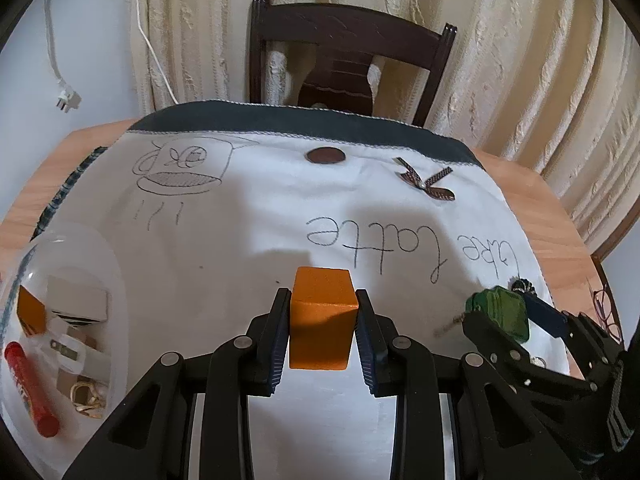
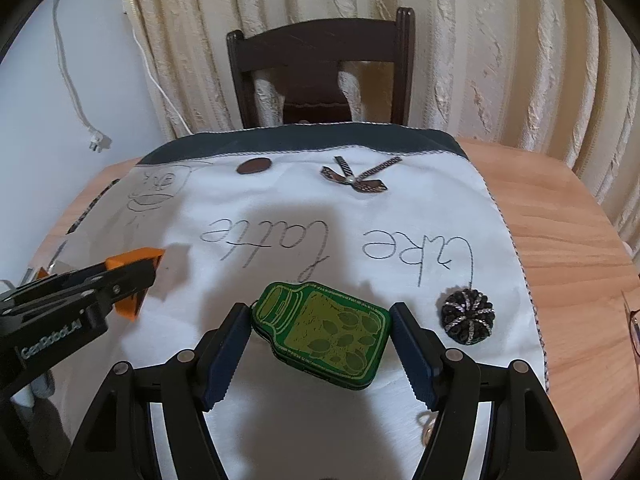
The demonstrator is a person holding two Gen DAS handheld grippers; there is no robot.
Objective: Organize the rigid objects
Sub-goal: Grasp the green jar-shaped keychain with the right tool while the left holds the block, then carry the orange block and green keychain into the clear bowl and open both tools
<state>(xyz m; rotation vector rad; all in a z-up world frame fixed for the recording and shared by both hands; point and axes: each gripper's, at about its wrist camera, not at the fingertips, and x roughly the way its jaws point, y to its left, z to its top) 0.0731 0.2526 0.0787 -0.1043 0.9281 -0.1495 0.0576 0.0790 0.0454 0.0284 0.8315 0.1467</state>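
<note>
Orange block (image 1: 322, 320) clamped in my left jaws; green tin (image 2: 324, 332) gripped in right jaws, both lifted. Next: carry each to clear tub (image 1: 24, 264), release gently.

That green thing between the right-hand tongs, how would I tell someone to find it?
Start at the white cloth with handwriting covering the wooden table. Near its front edge, the right gripper clamps a flat green tin shaped and printed like a jar of leaves. Its neighbour is a round black beaded ornament.
</note>
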